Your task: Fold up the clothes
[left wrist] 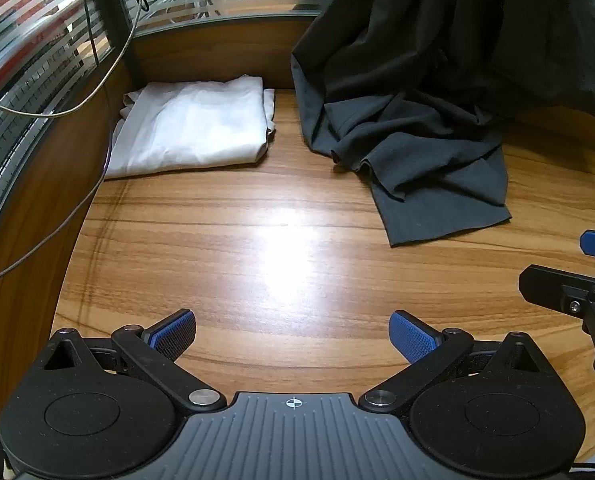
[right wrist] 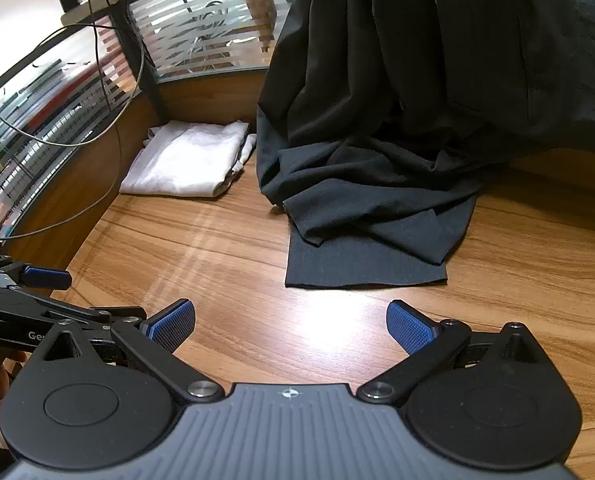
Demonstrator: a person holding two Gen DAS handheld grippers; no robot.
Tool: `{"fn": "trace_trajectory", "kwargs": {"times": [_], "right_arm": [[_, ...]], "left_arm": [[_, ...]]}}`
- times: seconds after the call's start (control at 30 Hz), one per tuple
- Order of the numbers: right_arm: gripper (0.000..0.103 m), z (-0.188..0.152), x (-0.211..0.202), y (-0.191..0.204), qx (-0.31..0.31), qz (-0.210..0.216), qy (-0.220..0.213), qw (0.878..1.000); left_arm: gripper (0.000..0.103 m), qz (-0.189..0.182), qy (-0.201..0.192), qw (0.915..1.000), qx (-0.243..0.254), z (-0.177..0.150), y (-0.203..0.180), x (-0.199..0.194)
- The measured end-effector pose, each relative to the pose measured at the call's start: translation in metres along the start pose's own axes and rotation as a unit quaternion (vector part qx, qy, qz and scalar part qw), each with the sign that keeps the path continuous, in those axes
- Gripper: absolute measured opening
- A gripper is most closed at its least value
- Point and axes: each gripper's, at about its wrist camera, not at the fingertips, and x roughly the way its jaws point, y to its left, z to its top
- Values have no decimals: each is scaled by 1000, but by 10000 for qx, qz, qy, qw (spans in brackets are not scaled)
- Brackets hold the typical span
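Hovering low over the wooden surface (left wrist: 257,264), the left gripper (left wrist: 292,338) and right gripper (right wrist: 291,328) both stand spread wide and hold nothing. A white garment (left wrist: 189,124) lies folded in the far left corner; a dark garment (right wrist: 377,208) lies crumpled at the far right, partly draped from above, one flat end reaching toward the grippers. Risks, as I judge them — pinching several bunched layers at once, or dragging the hanging cloth down onto the white stack just beside it.

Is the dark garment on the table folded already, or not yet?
Not folded: the dark garment lies crumpled and partly hanging, unlike the folded white cloth.
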Motion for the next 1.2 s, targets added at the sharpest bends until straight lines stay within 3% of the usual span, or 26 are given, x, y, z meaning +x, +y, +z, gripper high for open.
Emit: {"fn": "trace_trajectory", "kwargs": {"times": [0.37,0.97,1.2], "right_arm": [[102,5,12,3,-64,-27,135,9999],[102,49,75,24,-292,12,502,9983],[102,89,139,43,-499,177,548,9971]], "left_arm": [[103,-62,112,9999,-88,4,7,10],[103,-31,442,9988,-223,26,48,57],[103,168,612,9972,-391,42,82,91]]}}
